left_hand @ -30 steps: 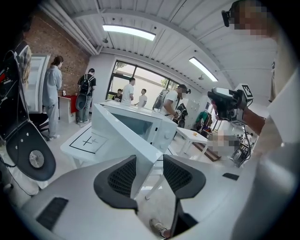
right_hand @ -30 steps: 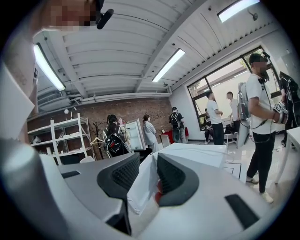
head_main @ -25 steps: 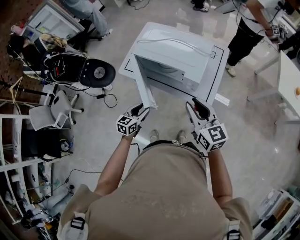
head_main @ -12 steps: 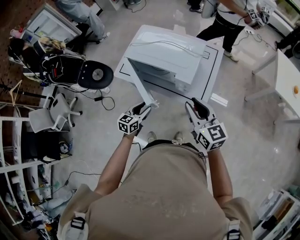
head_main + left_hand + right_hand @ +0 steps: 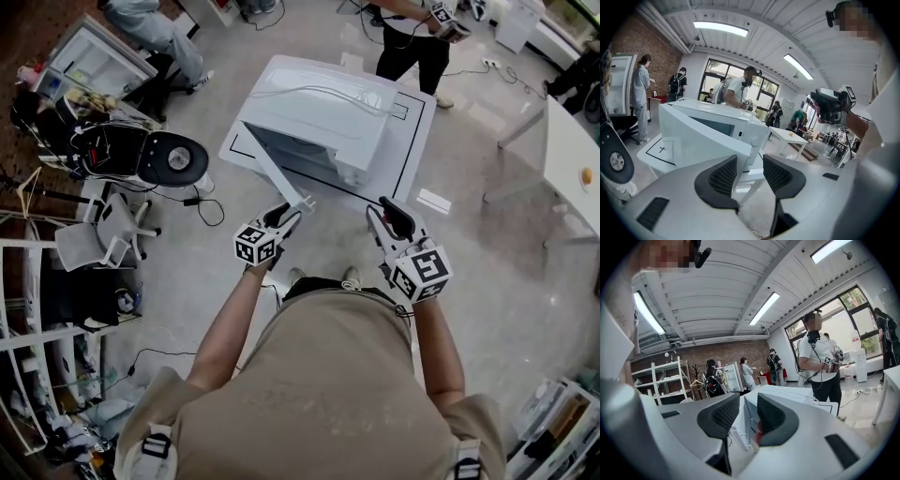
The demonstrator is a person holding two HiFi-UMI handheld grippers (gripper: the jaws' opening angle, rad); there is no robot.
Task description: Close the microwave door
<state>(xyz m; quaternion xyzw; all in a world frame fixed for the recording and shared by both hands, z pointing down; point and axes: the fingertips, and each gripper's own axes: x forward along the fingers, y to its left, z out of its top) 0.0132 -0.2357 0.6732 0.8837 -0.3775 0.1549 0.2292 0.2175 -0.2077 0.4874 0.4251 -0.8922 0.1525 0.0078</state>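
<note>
In gripper views only: left gripper and right gripper jaws slightly parted, empty. Overhead: microwave door open, long axis toward left gripper.

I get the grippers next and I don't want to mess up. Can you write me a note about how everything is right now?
Left gripper: jaws apart, holding nothing, right by the free edge of the microwave door. I cannot tell if it touches the door.
Right gripper: jaws apart, empty, held off to the right of the door.
Things: the microwave sits on a white table. Its door stands wide open, swung out toward you.
Done: nothing yet, the door is not closed.
Left: probably push the door's free edge with the left gripper until it shuts against the microwave front.
</note>
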